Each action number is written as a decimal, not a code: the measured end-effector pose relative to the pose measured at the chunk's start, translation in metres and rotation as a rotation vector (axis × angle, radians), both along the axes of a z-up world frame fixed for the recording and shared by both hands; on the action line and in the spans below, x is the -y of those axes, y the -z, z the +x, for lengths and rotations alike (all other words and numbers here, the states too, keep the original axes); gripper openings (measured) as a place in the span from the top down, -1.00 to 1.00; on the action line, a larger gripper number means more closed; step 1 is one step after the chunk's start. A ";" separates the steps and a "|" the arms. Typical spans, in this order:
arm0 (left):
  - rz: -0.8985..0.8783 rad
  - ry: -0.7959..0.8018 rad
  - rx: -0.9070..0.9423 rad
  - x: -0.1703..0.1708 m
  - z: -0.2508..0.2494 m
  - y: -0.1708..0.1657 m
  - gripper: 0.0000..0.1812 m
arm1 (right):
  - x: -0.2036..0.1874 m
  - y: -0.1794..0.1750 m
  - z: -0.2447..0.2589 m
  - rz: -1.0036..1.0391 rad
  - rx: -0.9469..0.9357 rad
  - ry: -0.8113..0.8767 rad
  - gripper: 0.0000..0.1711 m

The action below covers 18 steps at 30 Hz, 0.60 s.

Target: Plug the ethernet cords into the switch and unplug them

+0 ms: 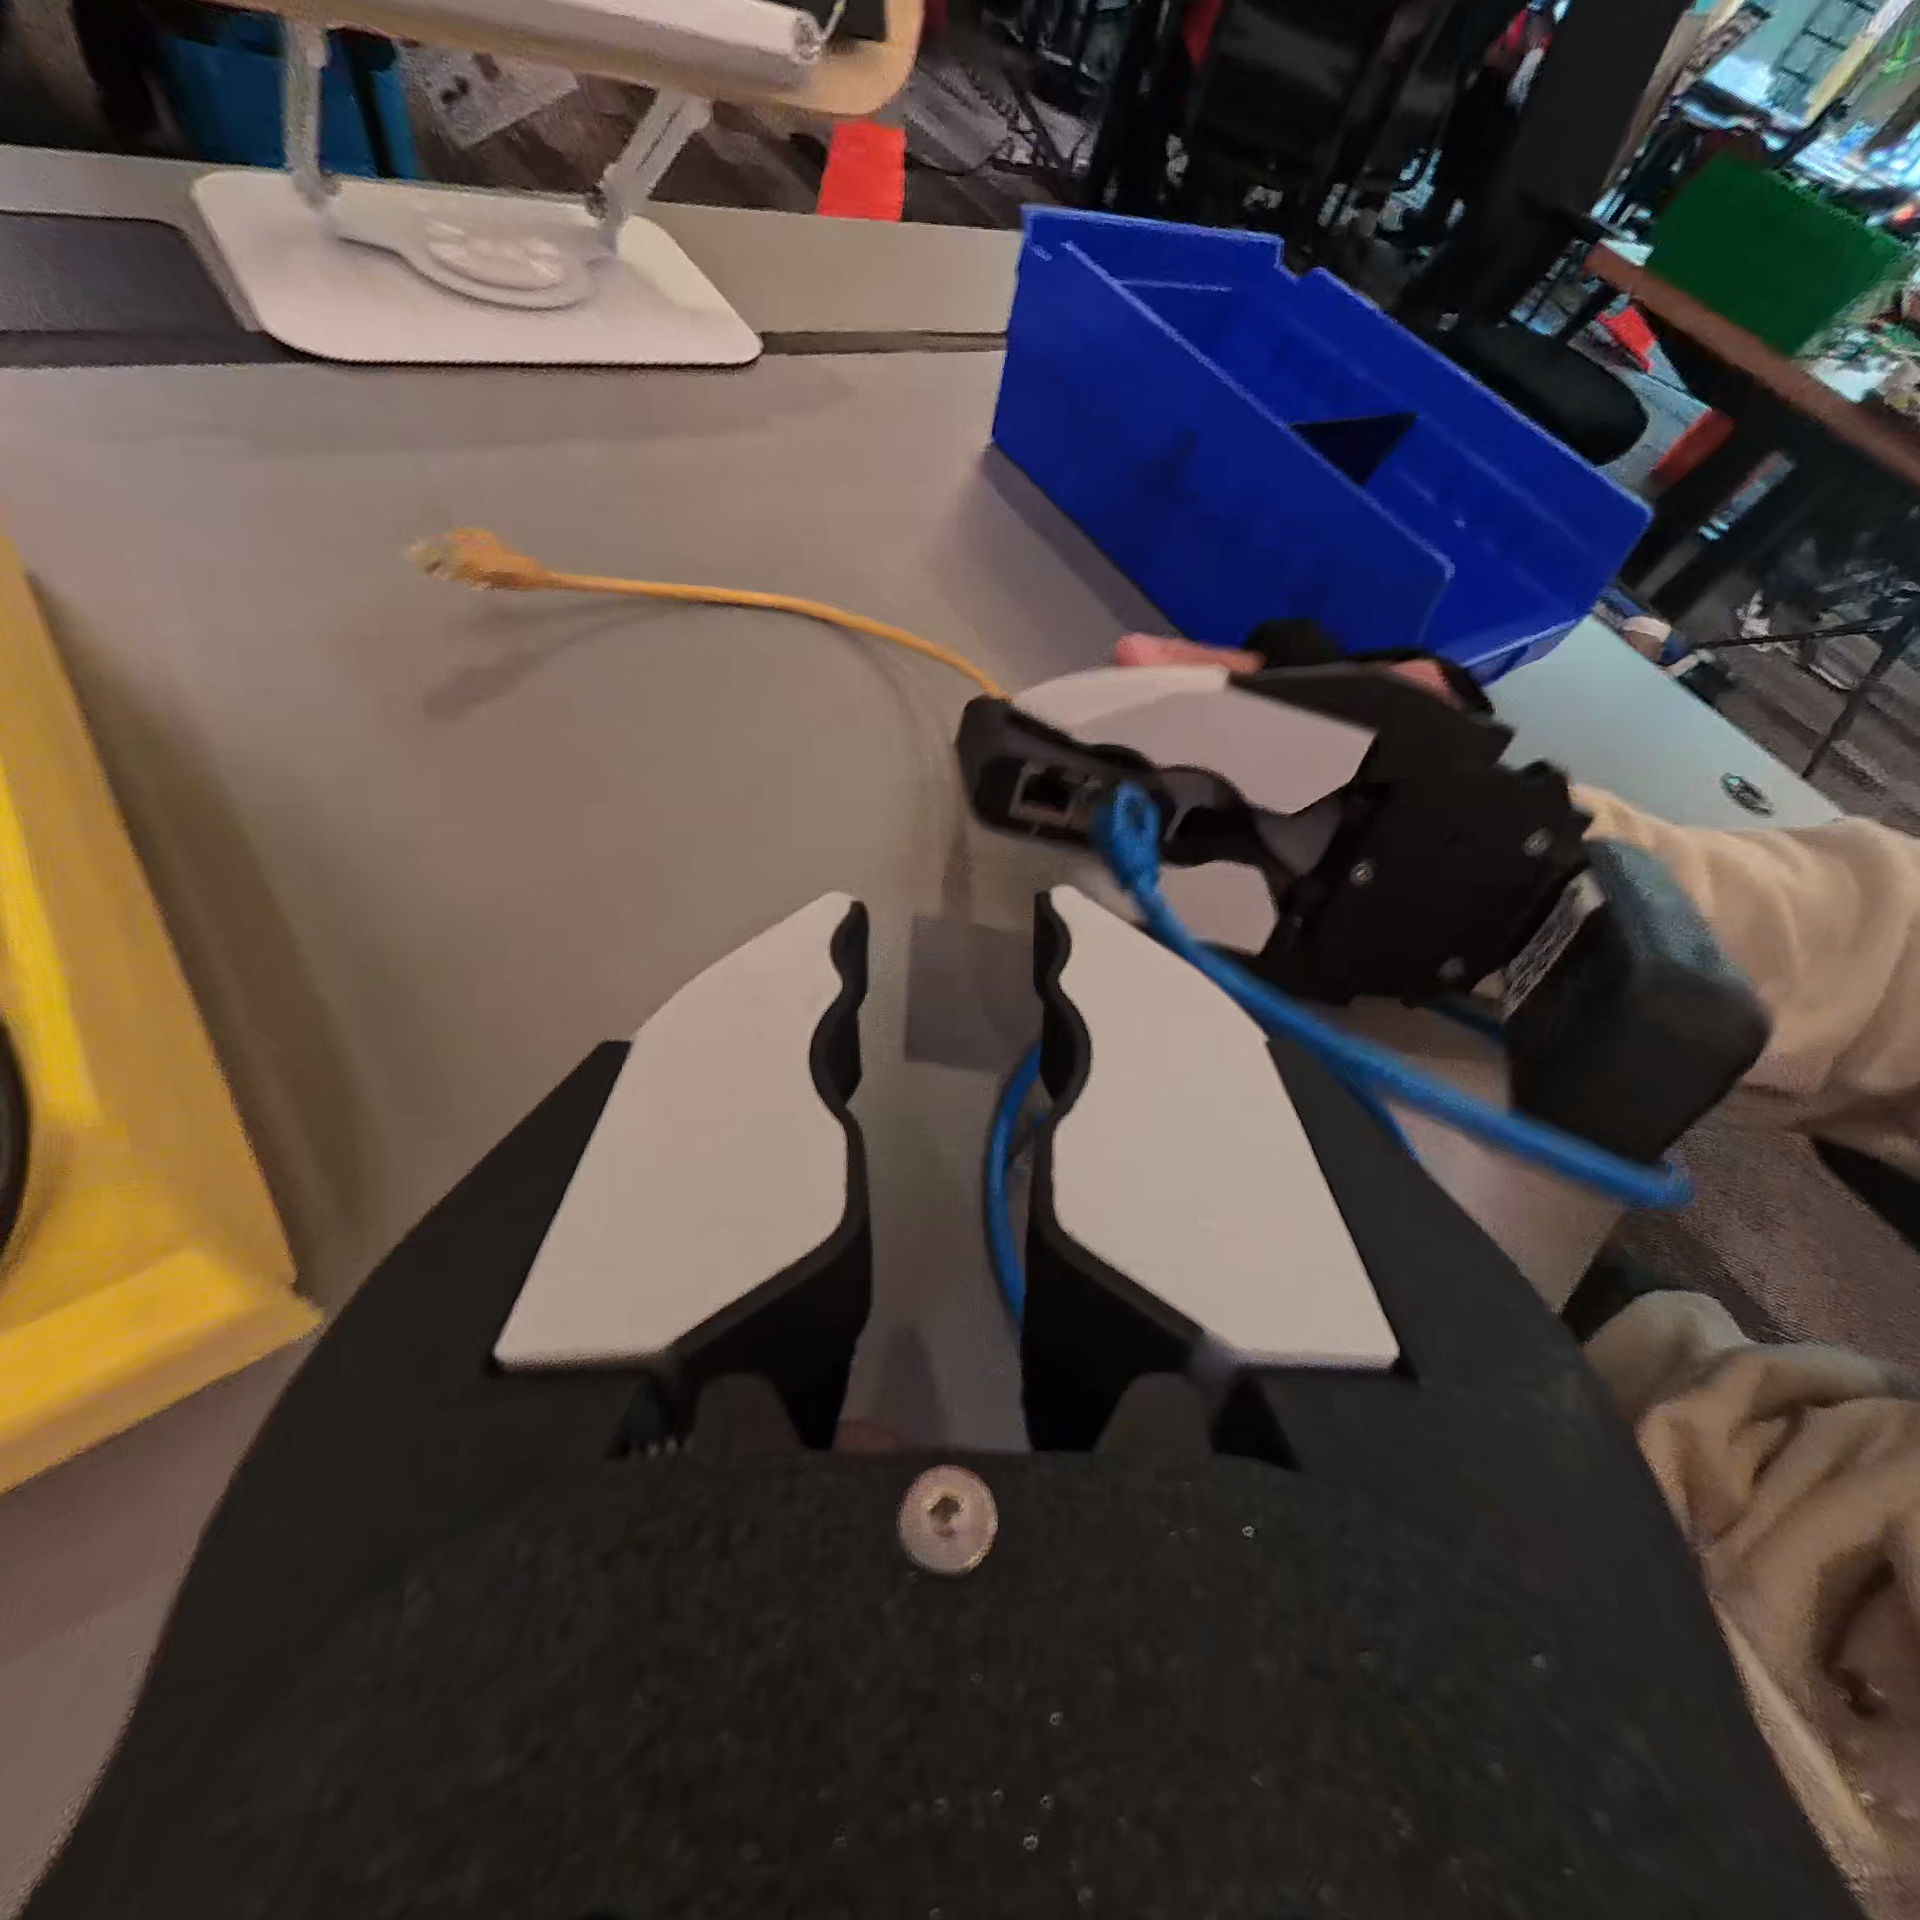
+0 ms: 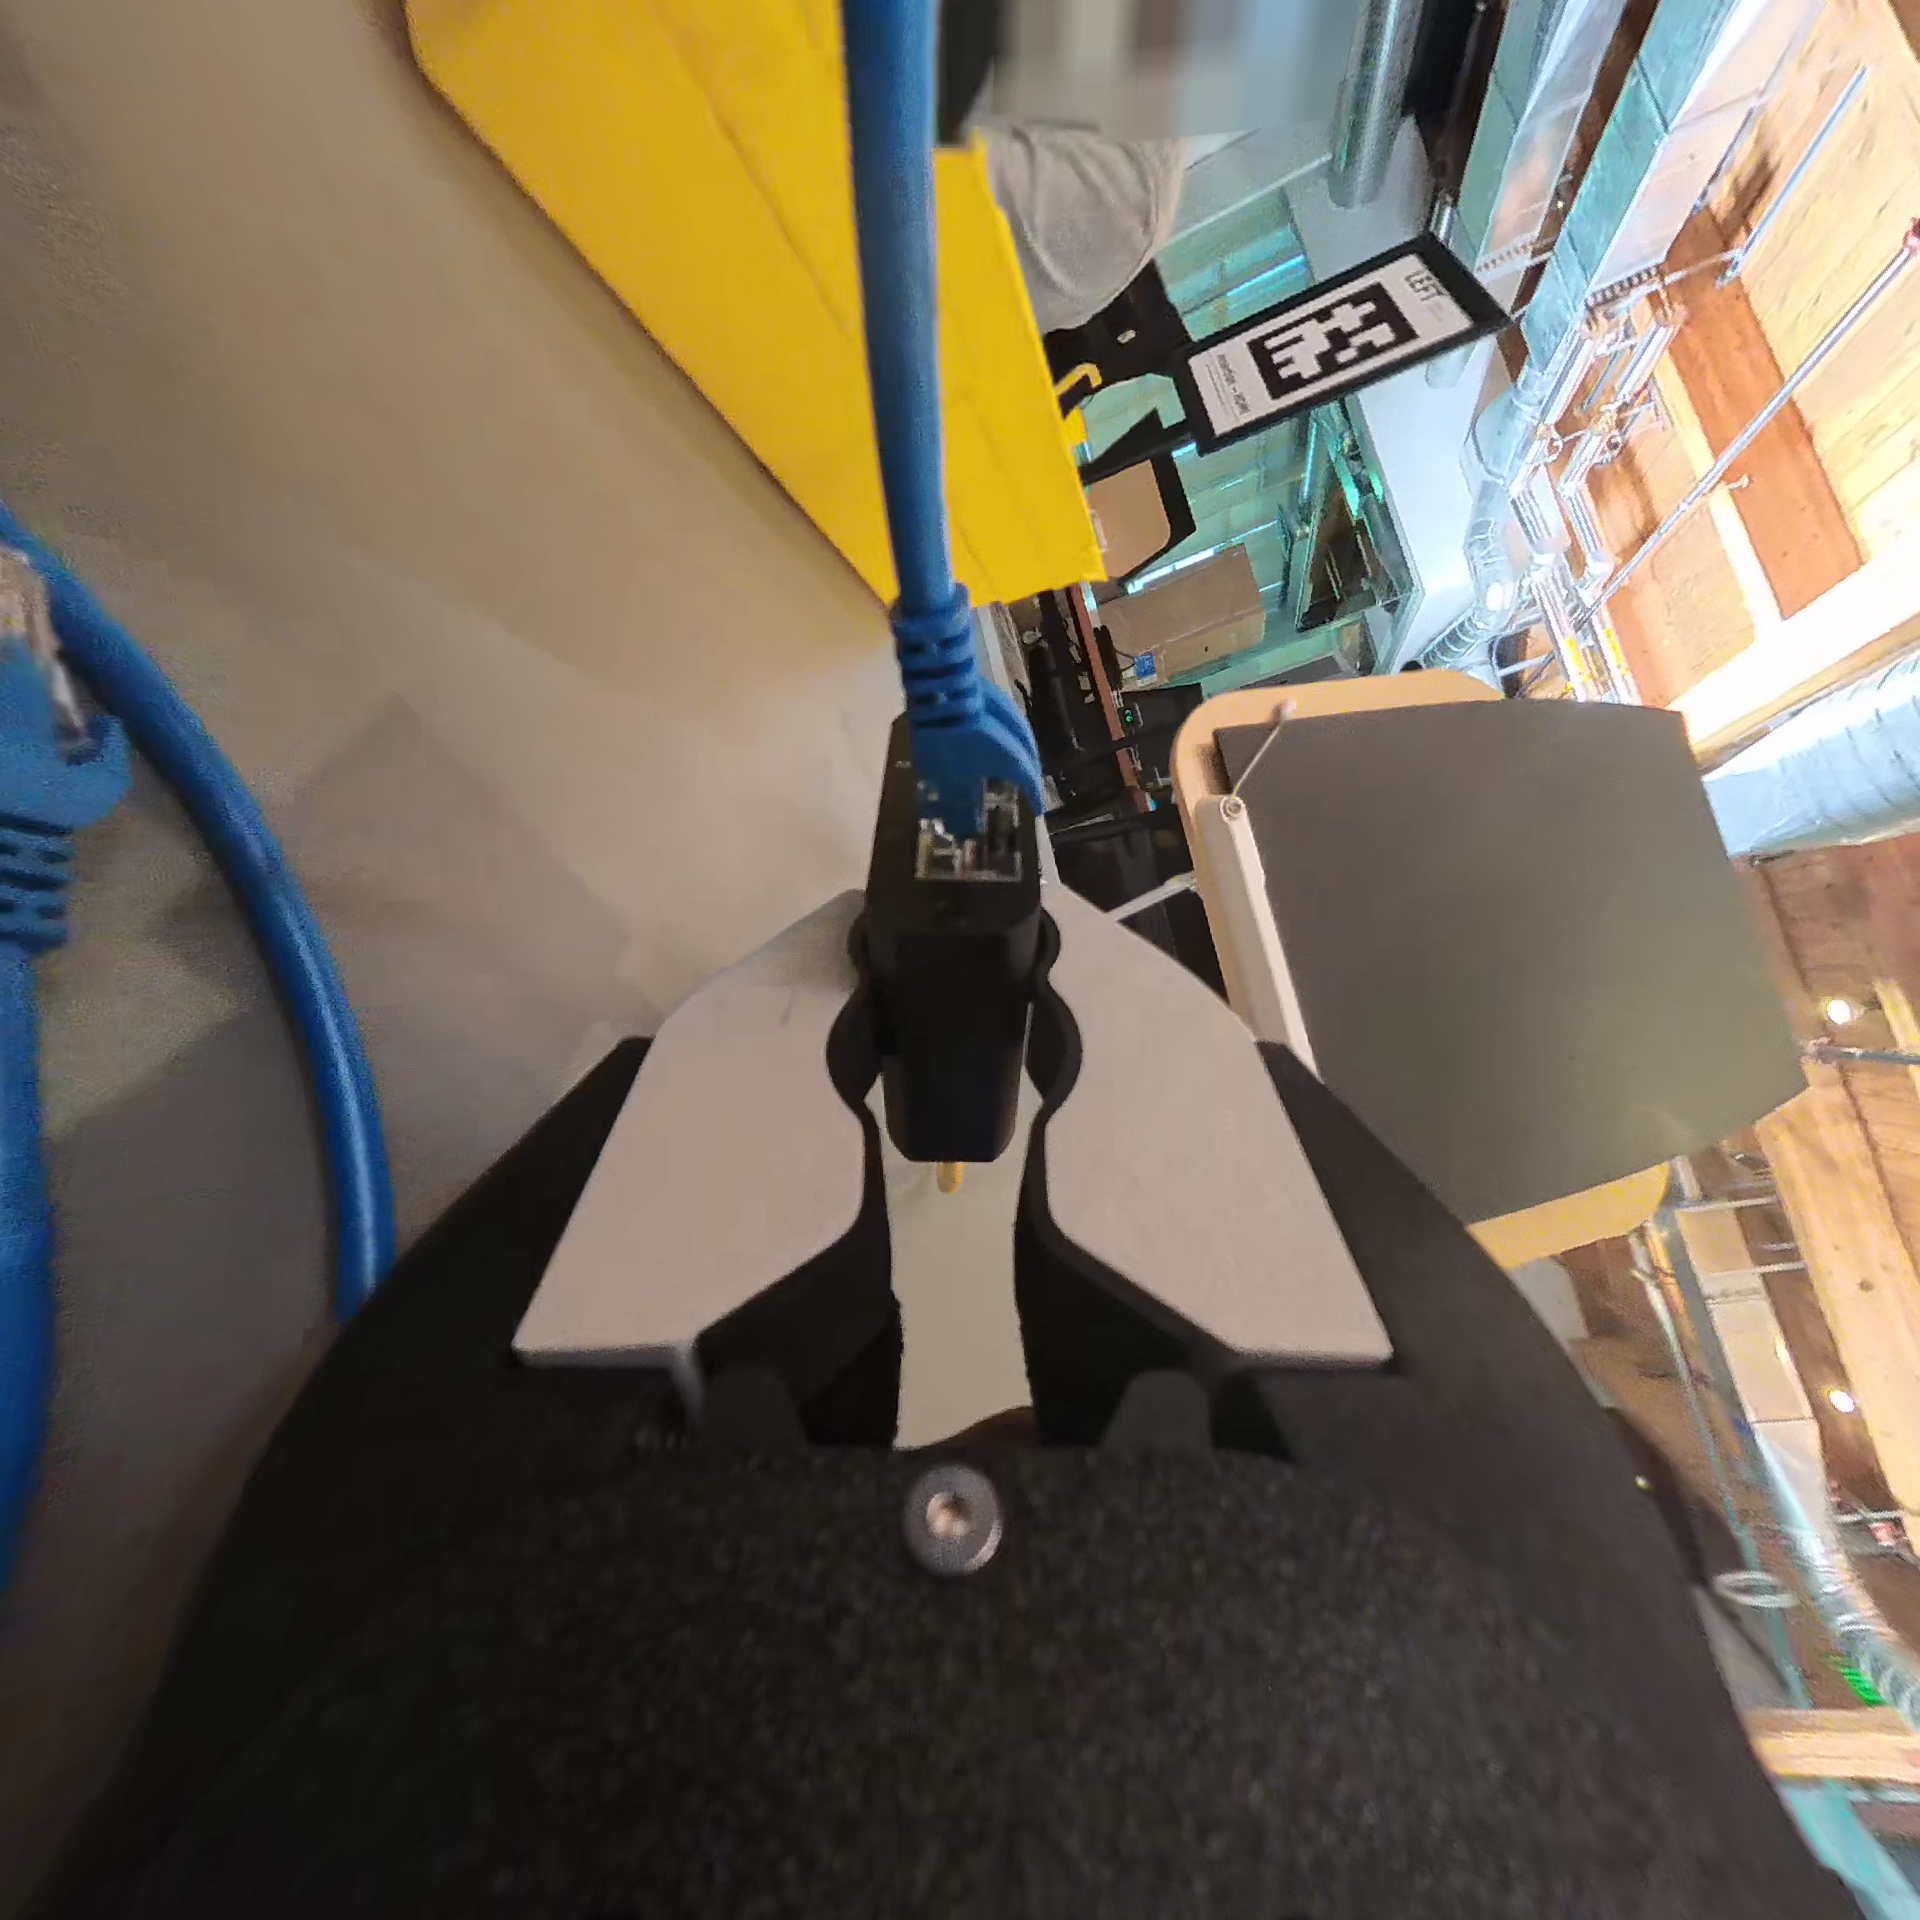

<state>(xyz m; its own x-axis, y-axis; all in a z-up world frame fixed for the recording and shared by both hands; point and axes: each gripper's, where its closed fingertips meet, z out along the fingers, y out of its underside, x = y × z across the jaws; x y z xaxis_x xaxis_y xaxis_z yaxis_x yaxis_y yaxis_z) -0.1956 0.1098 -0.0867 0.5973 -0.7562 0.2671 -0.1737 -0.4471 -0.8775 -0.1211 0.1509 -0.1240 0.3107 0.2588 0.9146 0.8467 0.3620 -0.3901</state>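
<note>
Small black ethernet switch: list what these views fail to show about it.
- Small black ethernet switch, right wrist view: sides covered by the right gripper's fingers.
- Left wrist view: its back is hidden by that gripper.
- Thin yellow ethernet cord: where it ends is hidden behind the switch.

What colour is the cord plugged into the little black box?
Blue cord; the right wrist view shows it best.

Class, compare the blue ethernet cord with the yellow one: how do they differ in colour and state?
The blue cord has one plug seated in the black switch, which the right claw holds; the yellow cord's visible plug lies free above the grey table. The blue cord loops; the yellow one runs in a shallow arc. Both are thin ethernet cords.
</note>
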 end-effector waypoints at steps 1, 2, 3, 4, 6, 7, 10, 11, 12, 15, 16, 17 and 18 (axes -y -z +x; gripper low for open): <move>0.007 -0.020 -0.010 0.001 -0.006 0.006 0.67 | -0.001 -0.002 0.002 -0.004 -0.019 0.001 0.72; 0.022 -0.027 -0.021 0.005 -0.009 0.012 0.67 | -0.002 -0.004 0.004 -0.001 -0.030 0.005 0.72; 0.035 -0.024 -0.034 0.011 -0.008 0.018 0.67 | -0.003 -0.006 0.005 -0.002 -0.038 0.007 0.72; 0.050 -0.026 -0.047 0.016 -0.006 0.021 0.67 | -0.004 -0.006 0.006 -0.004 -0.039 0.012 0.72; 0.082 0.000 -0.078 0.025 0.003 0.024 0.67 | -0.004 -0.006 0.006 -0.001 -0.035 0.013 0.72; 0.104 0.013 -0.103 0.028 0.006 0.025 0.67 | -0.004 -0.006 0.006 -0.002 -0.034 0.013 0.72; 0.142 0.037 -0.155 0.031 0.014 0.031 0.67 | -0.003 -0.005 0.006 -0.003 -0.027 0.014 0.72; 0.148 0.043 -0.151 0.032 0.017 0.032 0.67 | -0.003 -0.005 0.005 -0.004 -0.026 0.016 0.72; 0.159 0.038 -0.138 0.031 0.022 0.031 0.67 | -0.003 -0.005 0.005 -0.006 -0.024 0.018 0.72; 0.234 0.037 -0.131 0.023 0.045 0.025 0.66 | 0.000 -0.002 -0.003 -0.002 0.004 0.009 0.72; 0.267 0.029 -0.146 0.019 0.048 0.025 0.64 | 0.001 -0.002 -0.005 0.000 0.008 0.008 0.72; 0.285 0.014 -0.142 0.016 0.049 0.024 0.64 | 0.000 -0.002 -0.005 -0.002 0.009 0.010 0.72; 0.274 0.000 -0.121 0.014 0.048 0.024 0.65 | 0.000 -0.002 -0.004 0.000 0.014 0.013 0.72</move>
<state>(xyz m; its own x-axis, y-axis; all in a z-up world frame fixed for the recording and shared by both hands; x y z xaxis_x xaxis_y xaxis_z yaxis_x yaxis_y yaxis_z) -0.1478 0.0961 -0.1104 0.6127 -0.7901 -0.0202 -0.2847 -0.1968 -0.9382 -0.1251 0.1509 -0.1218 0.3011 0.2551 0.9188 0.8567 0.3509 -0.3781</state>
